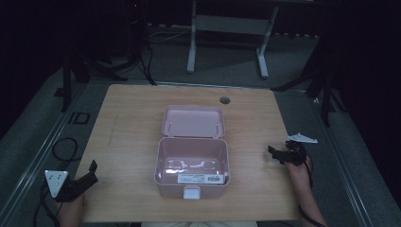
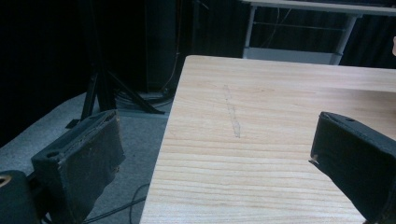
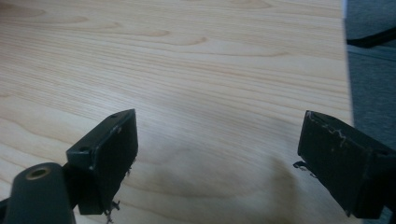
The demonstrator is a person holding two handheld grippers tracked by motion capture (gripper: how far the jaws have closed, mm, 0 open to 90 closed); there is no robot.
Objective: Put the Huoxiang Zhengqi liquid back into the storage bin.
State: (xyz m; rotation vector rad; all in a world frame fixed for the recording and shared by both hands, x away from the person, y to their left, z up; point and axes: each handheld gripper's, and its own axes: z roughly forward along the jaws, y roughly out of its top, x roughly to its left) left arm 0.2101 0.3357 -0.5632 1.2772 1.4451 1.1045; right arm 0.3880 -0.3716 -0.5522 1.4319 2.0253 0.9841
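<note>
A pink plastic box (image 1: 192,165) stands open in the middle of the wooden table (image 1: 127,127), its lid (image 1: 194,121) folded back away from me. On the box's floor lies a white label with green print (image 1: 200,178), and a white latch (image 1: 191,193) hangs at the front. My left gripper (image 1: 90,172) hovers at the table's near left corner, open and holding nothing (image 2: 217,154). My right gripper (image 1: 276,155) is at the right edge, open over bare wood (image 3: 217,149). Both are well apart from the box.
A round cable hole (image 1: 224,100) sits near the table's far edge. Black cables (image 1: 64,149) lie on the grey floor at left. A white table frame (image 1: 227,38) stands beyond. Dark stands (image 1: 71,71) flank both sides.
</note>
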